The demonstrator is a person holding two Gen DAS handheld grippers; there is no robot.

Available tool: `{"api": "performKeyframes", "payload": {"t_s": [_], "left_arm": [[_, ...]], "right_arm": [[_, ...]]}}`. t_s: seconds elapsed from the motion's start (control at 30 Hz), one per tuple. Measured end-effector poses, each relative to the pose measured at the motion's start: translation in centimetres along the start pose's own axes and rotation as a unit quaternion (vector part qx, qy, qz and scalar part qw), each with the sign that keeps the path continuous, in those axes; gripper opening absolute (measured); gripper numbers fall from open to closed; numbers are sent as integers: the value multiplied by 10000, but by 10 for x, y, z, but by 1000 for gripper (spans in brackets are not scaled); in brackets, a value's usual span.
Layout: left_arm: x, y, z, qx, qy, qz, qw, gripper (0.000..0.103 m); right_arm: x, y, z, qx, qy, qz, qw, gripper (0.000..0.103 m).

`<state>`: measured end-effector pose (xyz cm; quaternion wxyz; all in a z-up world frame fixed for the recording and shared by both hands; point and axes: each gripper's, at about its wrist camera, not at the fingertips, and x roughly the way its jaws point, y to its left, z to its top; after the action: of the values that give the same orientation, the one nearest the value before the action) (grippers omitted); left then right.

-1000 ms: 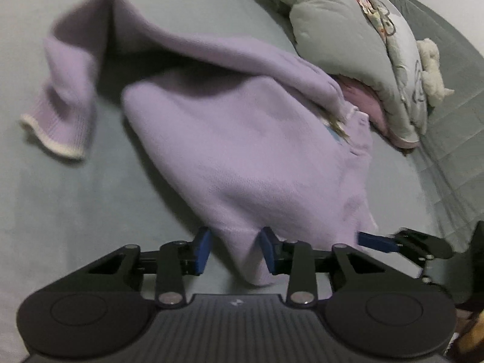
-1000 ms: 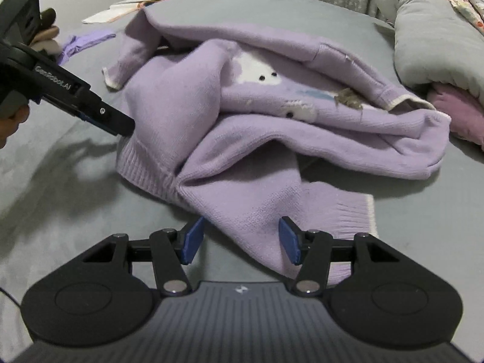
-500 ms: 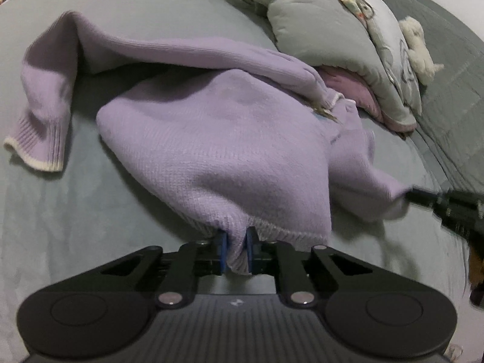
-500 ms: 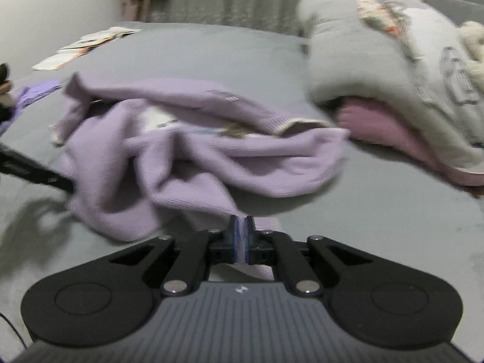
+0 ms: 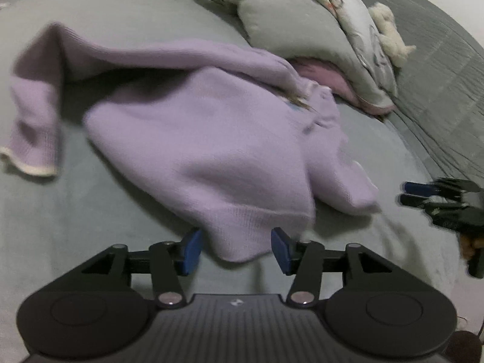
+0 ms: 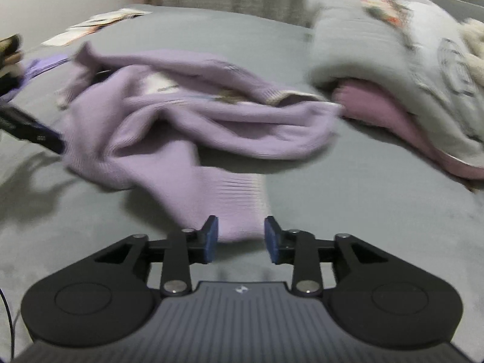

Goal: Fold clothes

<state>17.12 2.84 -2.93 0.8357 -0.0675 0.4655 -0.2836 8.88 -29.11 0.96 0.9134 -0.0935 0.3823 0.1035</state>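
Here, a lilac sweater [image 5: 193,139] is seen lying crumpled on the grey bed [image 5: 60,227], near a grey pillow [image 5: 296,24] with pink cloth [image 5: 320,75] under it. The left tool [image 5: 236,246] is opening; the sweater's ribbed hem [image 5: 242,227] lies between its blue pads [image 5: 191,248], untouched by them. The right tool [image 6: 240,236] is likewise opening, with a ribbed cuff [image 6: 236,199] between its pads and not gripped. Papers [image 6: 90,25] are noted at the bed's far edge. A pale plush toy [image 5: 390,33] rests against the pillow.
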Motion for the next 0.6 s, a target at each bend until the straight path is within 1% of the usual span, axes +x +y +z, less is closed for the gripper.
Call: {"api": "performKeyframes", "payload": {"t_s": [0.07, 0.13, 0.17, 0.2, 0.23, 0.27, 0.3, 0.33, 0.4, 0.47, 0.6], "left_arm": [[13, -7, 1, 0, 27, 134, 9999, 54], [21, -8, 1, -150, -6, 158, 9998, 54], [23, -8, 1, -223, -75, 186, 9996, 48], [24, -8, 0, -329, -154, 211, 9991, 35], [25, -7, 0, -441, -234, 242, 9985, 11], [25, -4, -1, -617, -311, 307, 9971, 11], [23, -2, -1, -758, -382, 241, 9961, 10], [19, -3, -2, -749, -472, 229, 9958, 9], [6, -8, -3, -667, -665, 205, 9953, 9], [-12, -14, -2, -575, -875, 135, 9944, 8], [-56, -29, 5, -488, -1221, -99, 9913, 8]], "right_arm": [[12, 17, 2, -98, -45, 162, 9998, 47], [25, 31, 6, -159, -56, 241, 9996, 48], [30, 35, 8, -184, -47, 237, 9995, 48], [38, 41, 10, -225, -32, 189, 9996, 48], [44, 44, 11, -233, -21, 101, 9997, 41], [46, 42, 13, -163, -2, 21, 9999, 15], [48, 40, 14, -94, 18, -59, 9999, 8], [47, 36, 15, 12, -10, -127, 9999, 6], [32, 23, 19, 285, -255, -219, 9990, 5], [14, 13, 22, 366, -441, -408, 9975, 5], [-20, -1, 30, 483, -619, -693, 9945, 5]]}}
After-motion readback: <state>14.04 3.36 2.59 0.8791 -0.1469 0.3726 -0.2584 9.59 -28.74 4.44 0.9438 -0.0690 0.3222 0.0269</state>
